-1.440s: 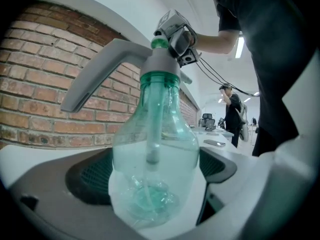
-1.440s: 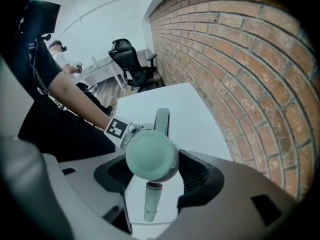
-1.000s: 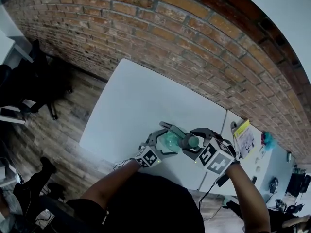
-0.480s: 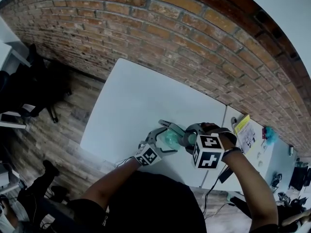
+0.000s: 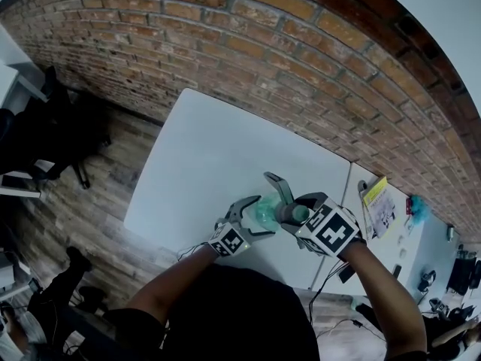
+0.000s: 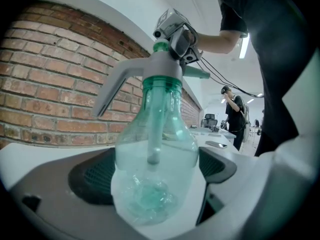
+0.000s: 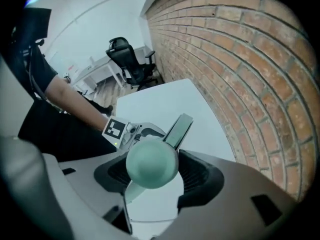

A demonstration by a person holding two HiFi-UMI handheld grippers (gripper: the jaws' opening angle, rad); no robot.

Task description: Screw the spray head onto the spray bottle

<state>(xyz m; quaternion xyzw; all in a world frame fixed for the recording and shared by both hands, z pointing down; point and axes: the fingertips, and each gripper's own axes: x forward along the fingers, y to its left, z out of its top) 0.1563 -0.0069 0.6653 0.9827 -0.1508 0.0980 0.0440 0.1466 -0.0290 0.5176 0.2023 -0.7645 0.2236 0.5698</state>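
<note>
A clear green-tinted spray bottle [image 6: 155,159] is clamped between the pads of my left gripper [image 6: 152,176], with a dip tube inside. The grey spray head [image 6: 150,69] with a green collar sits on its neck, its lever [image 6: 107,91] pointing left. My right gripper [image 7: 152,171] is shut on the spray head's green top [image 7: 151,163]; the lever [image 7: 177,129] sticks out beyond it. In the head view the bottle [image 5: 264,214] lies between the left gripper [image 5: 244,220] and right gripper [image 5: 297,218] above the white table's [image 5: 218,156] near edge.
A brick wall [image 5: 301,59] runs behind the table. A second table [image 5: 391,239] at right carries a yellow booklet [image 5: 379,210] and small items. A black office chair [image 7: 131,59] and desks stand farther off; a person [image 6: 235,111] stands in the background.
My right gripper has rotated about the spray head: its marker cube swung round and the lever now points up toward the wall. The left gripper and bottle stayed put.
</note>
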